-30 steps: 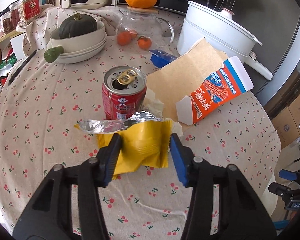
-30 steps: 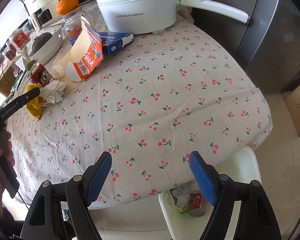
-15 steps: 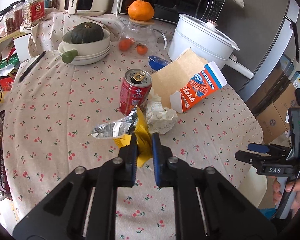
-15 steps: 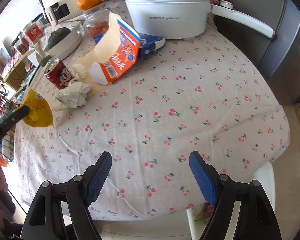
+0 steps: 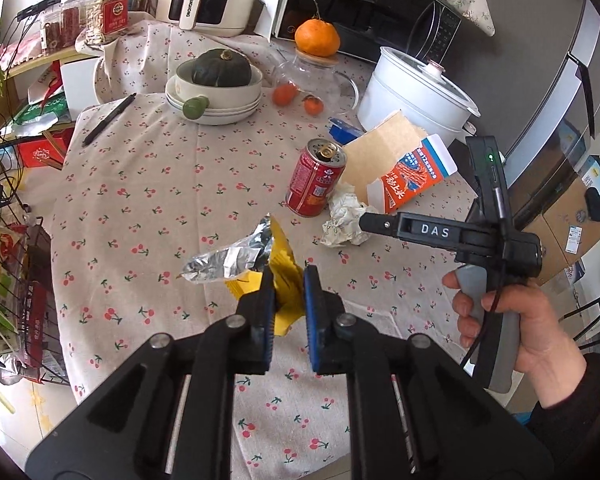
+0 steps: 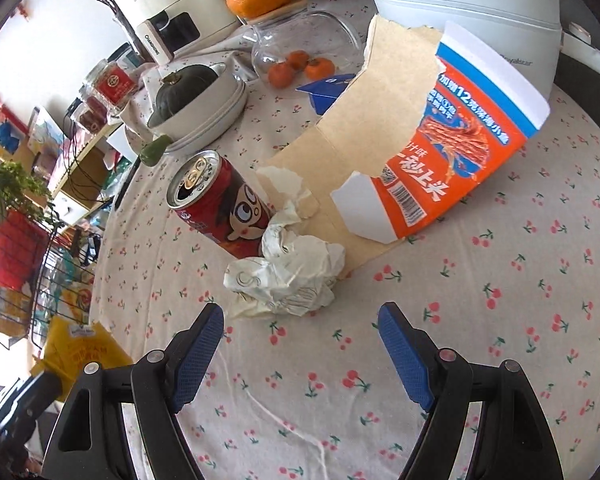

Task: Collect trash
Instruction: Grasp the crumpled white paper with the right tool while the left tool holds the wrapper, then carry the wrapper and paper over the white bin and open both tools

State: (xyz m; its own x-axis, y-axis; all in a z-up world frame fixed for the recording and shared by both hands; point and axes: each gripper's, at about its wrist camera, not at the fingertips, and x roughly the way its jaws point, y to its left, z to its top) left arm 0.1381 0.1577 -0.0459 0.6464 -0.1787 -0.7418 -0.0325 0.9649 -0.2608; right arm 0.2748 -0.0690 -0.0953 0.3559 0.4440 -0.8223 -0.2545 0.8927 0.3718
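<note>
My left gripper [image 5: 288,284] is shut on a yellow snack wrapper [image 5: 286,268] with a silver foil inside, held above the cherry-print tablecloth. The wrapper also shows at the lower left of the right wrist view [image 6: 80,348]. My right gripper [image 6: 300,320] is open and empty, just in front of a crumpled white paper ball [image 6: 288,276]. In the left wrist view the right gripper [image 5: 370,222] reaches toward the paper ball [image 5: 344,222]. A red drink can [image 6: 220,204] stands behind the ball. A torn orange and blue carton [image 6: 452,152] lies to the right.
A white electric pot [image 5: 416,96], a glass jar [image 5: 312,76] with an orange on its lid, a bowl [image 5: 216,88] holding a green squash, and a blue box [image 5: 344,130] stand at the back. A pen [image 5: 108,120] lies left. A wire rack [image 5: 16,280] stands off the table's left edge.
My left gripper closed on the yellow wrapper, lifted it and drew back from the can. My right gripper swung from the table's edge toward the paper ball.
</note>
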